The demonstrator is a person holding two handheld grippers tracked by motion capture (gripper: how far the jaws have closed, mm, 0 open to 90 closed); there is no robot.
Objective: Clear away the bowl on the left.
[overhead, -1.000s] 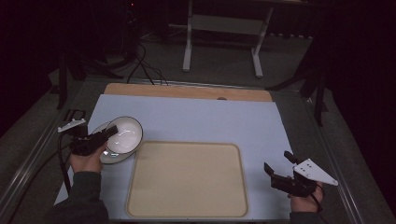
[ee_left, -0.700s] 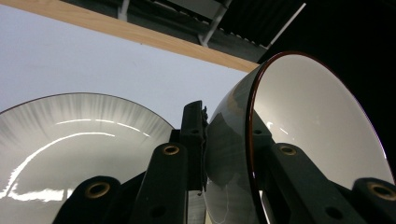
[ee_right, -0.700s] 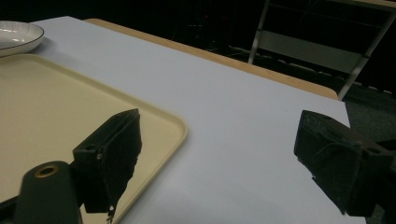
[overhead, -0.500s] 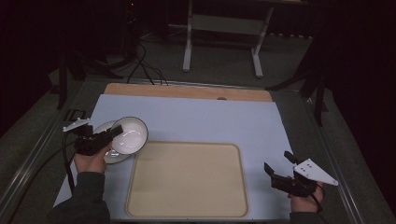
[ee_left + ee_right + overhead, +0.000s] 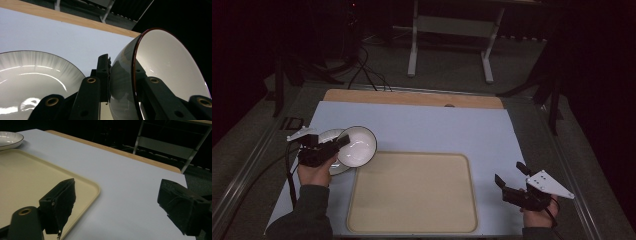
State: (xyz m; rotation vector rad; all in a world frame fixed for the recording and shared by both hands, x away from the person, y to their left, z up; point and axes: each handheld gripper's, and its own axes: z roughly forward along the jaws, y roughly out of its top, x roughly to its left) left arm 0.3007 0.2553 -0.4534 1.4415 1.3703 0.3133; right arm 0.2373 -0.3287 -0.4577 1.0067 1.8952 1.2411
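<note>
A: Near right, the right gripper (image 5: 511, 181) waits, fingers spread on nothing. Where's the bowl (image 5: 357, 145)?

B: Far left, tipped on edge, its wall pinched in the left gripper (image 5: 343, 142) above a plate (image 5: 326, 137). The tray (image 5: 412, 192) lies just right of it.

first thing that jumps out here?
The white bowl, tilted on its side and clamped by its rim in the left gripper, above a white plate at the table's left. Next, the big bare beige tray at centre, with the right gripper open beside its right edge.
</note>
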